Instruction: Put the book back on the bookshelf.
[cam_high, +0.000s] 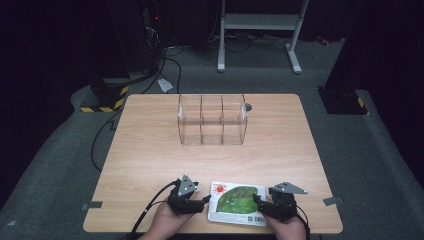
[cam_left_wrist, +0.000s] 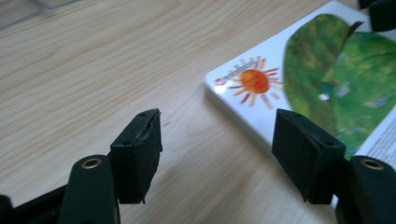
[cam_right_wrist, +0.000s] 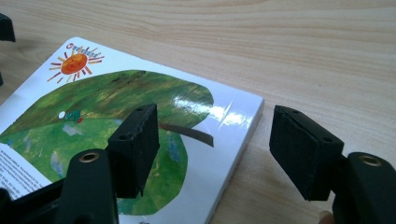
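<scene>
- Wooden desk (cam_high: 150, 150) in the high view: book (cam_high: 237, 202) flat at the near edge, between left claw (cam_high: 206, 199) and right claw (cam_high: 256, 199); clear bin (cam_high: 212, 120) sits toward the far edge.
- Left claw view: jaws wide, empty, straddling the book's edge (cam_left_wrist: 243, 121).
- Right claw view: jaws apart astride the book's corner (cam_right_wrist: 243, 116), not pressing.
- Likely step: reaching to grasp; next, close on the edges and lift.

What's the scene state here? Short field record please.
surface: wooden table
item in hand: picture book, flat, near front edge
cover: green leaf, orange sun, barcode corner
left hand-held gripper: open, at book's left edge, not gripping
right hand-held gripper: open, jaws astride book's right edge, pads not pressing
container: clear plastic organizer, three compartments, upright, farther back
contact: book apart from organizer
</scene>
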